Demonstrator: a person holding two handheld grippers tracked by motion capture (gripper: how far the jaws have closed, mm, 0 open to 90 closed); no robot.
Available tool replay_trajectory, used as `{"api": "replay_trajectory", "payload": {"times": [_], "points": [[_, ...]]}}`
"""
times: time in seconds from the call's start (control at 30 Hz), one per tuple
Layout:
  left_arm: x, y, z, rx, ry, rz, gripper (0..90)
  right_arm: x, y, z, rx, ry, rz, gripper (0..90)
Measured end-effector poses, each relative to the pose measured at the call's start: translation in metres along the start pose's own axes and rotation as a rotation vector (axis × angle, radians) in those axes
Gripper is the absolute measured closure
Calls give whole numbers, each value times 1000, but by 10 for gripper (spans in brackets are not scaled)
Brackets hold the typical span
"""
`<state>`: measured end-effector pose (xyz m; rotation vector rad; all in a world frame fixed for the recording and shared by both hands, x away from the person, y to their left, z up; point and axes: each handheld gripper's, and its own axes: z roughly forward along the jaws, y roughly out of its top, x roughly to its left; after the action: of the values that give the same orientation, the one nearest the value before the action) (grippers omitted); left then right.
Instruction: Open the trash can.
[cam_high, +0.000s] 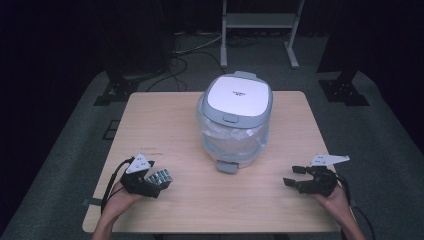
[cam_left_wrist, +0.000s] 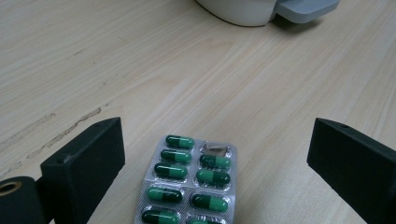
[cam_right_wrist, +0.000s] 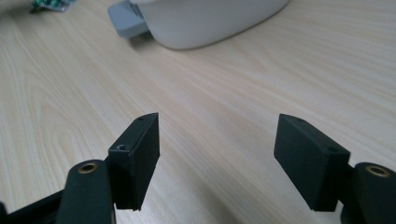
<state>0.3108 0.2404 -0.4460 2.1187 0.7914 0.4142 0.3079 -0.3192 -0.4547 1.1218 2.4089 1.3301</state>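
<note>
Between the left gripper's (cam_left_wrist: 212, 154) two black jaws, flat on the wooden table (cam_high: 165, 125), lies a blister pack (cam_left_wrist: 189, 184) of green capsules; in the high view it sits at the table's near left, just ahead of that gripper. Jaws stand wide to either side of the pack, pads not touching it, nothing held. One pocket near the far end of the pack looks torn open and empty; the rest still hold capsules.

Handling, as a judgement: very light, thin, foil-backed plastic, semi-stiff but bends easily; smooth and likely to slide on the table if nudged from one side. Lies flat, so little edge to catch. Best hold looks like pinching across the narrow width at the long edges, near the middle, or tipping one short end up first. A hard squeeze could buckle the sheet or crush the capsule bubbles.

Right gripper (cam_right_wrist: 217, 158) is at the table's near right, jaws wide, empty, bare wood between them. White lidded bin (cam_high: 235, 120) with a clear liner and a grey foot pedal (cam_high: 226, 166) stands mid-table, well apart from the pack.
</note>
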Motion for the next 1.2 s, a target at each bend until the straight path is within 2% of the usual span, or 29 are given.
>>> {"api": "replay_trajectory", "payload": {"times": [0.1, 0.37, 0.4, 0.93, 1.2], "points": [[2, 0, 0, -5, -4, -4, 31, 1, 6, -2, -17, 10, 7, 301], [1, 1, 0, 3, -8, 6, 31, 8, 31, -9, 2, 16, -44, 300], [1, 1, -1, 4, -4, 10, 31, 10, 38, -11, 4, 13, -61, 301], [0, 1, -4, -8, -15, 18, 31, 19, 89, -35, -5, 19, -107, 308], [0, 1, -4, -11, -12, 14, 31, 28, 115, -46, 2, 21, -149, 307]]}}
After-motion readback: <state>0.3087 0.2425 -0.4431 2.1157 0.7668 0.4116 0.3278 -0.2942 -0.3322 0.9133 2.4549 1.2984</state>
